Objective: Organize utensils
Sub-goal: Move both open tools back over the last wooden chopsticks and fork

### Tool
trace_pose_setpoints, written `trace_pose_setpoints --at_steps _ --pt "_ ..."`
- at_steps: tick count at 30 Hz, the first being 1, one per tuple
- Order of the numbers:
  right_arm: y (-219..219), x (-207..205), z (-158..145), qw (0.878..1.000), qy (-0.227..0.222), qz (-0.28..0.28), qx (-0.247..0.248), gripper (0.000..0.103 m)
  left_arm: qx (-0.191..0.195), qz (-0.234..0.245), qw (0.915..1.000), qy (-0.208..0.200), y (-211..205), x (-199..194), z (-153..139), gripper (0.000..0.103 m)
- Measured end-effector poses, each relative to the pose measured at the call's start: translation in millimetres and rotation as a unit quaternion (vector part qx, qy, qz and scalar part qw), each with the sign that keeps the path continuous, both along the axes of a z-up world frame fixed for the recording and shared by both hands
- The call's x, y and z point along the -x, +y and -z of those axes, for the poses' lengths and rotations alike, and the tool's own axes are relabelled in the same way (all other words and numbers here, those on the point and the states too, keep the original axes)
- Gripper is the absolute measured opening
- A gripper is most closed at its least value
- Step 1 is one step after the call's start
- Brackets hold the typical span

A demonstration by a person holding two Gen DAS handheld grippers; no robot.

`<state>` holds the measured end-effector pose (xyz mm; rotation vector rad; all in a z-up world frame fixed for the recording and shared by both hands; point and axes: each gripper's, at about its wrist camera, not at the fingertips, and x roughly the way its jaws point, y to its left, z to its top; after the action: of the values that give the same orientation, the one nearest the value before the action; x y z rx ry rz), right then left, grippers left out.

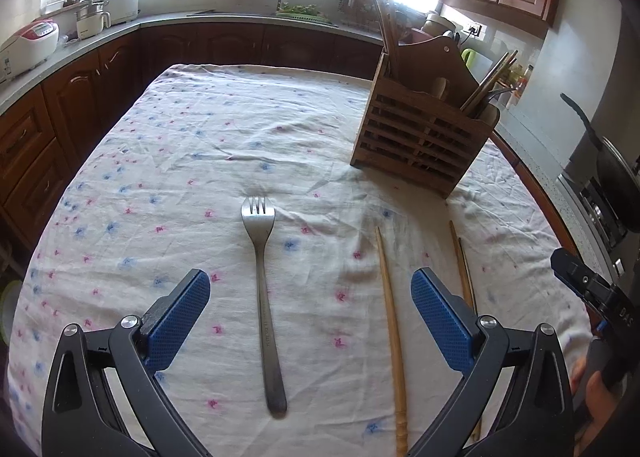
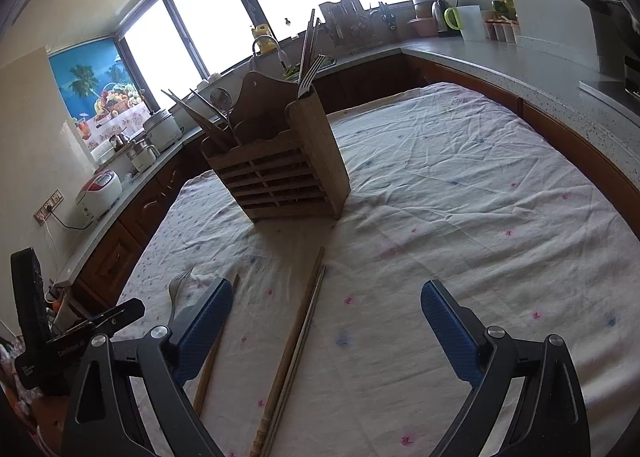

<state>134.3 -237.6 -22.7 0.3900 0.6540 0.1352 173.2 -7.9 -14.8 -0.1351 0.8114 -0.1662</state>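
The floral tablecloth [image 1: 200, 145] is seen spread wide. At two o'clock the wooden utensil holder [image 1: 424, 129] is stood. The left gripper [image 1: 310, 321] and right gripper [image 2: 326, 327] are held released, empty. The fork [image 1: 264, 297] is laid at twelve o'clock between the left fingers, a wooden chopstick [image 1: 390, 321] just beside.

Steel fork [image 1: 264, 297] flat on floral cloth, tines toward slatted wooden caddy [image 1: 424, 137], wooden chopsticks [image 1: 390, 333] lying alongside

1 fork [image 1: 262, 297] loose on tabletop, 3 chopsticks beside it: 2 wooden [image 1: 392, 337] [image 2: 292, 341], 1 metal [image 2: 302, 353]; 1 wooden utensil holder [image 1: 420, 129], 2 hand-held grippers [image 1: 310, 321] [image 2: 326, 333]
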Motion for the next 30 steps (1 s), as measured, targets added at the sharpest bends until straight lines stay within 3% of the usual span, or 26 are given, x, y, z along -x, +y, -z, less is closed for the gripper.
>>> trace_pose_setpoints --at_steps 4,6,10,18,30 --pt "6 -3 0 1.0 0.001 -0.005 0.011 0.091 -0.018 0.019 0.9997 0.004 -12 -1 1 0.1" --pt "7 -5 2 1.0 0.006 -0.007 0.01 0.08 -0.021 0.034 0.9992 0.009 -19 -4 3 0.093" --pt "10 -11 5 1.0 0.015 -0.016 0.007 0.06 -0.019 0.069 0.9971 0.028 -36 -12 10 0.068" --pt "24 -37 15 0.998 0.038 -0.05 0.008 0.033 -0.028 0.102 0.9929 0.055 -57 -27 24 0.055" --pt "35 -93 38 0.993 0.085 -0.077 0.02 0.025 -0.02 0.109 0.9904 0.084 -59 -49 39 0.044"
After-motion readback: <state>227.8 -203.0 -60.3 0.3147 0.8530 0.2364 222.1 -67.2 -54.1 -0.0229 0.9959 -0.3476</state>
